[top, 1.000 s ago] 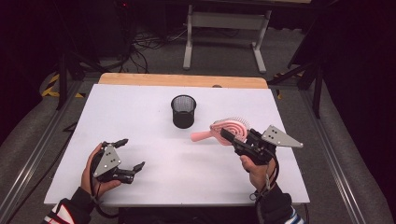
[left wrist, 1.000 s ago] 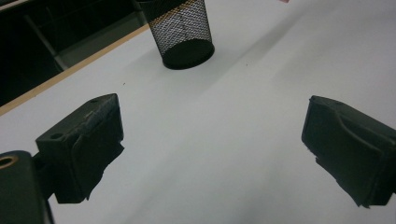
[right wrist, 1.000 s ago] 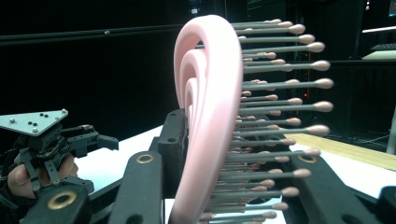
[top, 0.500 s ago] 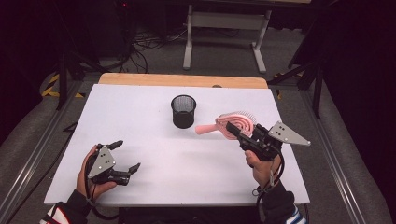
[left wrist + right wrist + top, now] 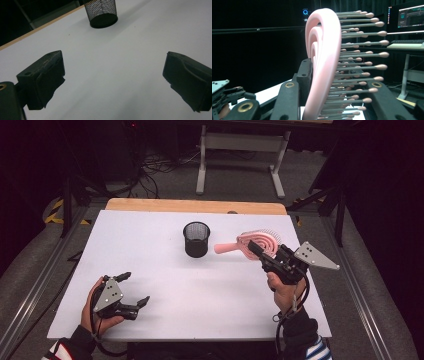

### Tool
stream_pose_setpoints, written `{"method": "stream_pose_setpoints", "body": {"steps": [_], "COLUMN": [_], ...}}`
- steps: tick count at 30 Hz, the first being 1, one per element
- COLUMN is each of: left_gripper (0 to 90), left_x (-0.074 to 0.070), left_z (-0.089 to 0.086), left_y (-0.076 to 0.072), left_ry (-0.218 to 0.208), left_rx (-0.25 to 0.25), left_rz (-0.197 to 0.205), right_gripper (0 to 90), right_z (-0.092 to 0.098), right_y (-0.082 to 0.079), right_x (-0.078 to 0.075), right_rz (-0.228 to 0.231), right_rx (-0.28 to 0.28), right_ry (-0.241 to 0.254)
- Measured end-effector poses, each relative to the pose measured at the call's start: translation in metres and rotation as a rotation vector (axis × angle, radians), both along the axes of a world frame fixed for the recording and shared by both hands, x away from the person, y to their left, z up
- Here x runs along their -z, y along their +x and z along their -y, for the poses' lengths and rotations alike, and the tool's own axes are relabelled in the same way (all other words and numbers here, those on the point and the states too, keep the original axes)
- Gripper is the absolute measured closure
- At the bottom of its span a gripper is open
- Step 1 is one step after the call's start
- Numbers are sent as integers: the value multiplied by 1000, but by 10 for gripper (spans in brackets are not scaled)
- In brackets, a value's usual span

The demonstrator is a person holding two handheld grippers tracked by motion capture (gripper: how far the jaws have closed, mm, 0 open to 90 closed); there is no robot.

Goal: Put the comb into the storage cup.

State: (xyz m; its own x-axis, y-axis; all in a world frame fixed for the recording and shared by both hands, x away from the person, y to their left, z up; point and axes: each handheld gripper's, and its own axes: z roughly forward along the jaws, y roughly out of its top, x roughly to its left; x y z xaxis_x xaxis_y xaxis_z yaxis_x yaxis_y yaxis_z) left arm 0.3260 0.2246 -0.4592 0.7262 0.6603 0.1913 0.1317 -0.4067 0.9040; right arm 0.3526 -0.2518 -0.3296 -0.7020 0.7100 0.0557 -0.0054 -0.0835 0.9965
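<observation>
Brush (image 5: 252, 245) is clamped by its head in the right gripper (image 5: 256, 251), right of frame centre, handle pointing left at the cup (image 5: 196, 239) just beside it. Left gripper (image 5: 133, 292) is held open, lower left, well apart.

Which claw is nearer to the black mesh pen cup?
The right. The right claw, shut on the pink hairbrush, is just to the right of the mesh pen cup. The left claw sits open at the near left of the table, well short of it.
</observation>
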Motion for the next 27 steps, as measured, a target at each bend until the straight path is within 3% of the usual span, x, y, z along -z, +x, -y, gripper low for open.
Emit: {"method": "stream_pose_setpoints", "body": {"steps": [16, 27], "left_gripper": [49, 52], "left_x": [1, 2], "left_z": [-4, -3], "left_y": [0, 0], "left_ry": [-6, -4], "left_rx": [-4, -8], "left_rz": [-8, -6], "right_gripper": [626, 626], "right_z": [-18, -32], "right_y": [21, 34], "right_x": [-23, -30], "right_rz": [39, 40], "right_rx": [14, 8], "right_ry": [-26, -35]}}
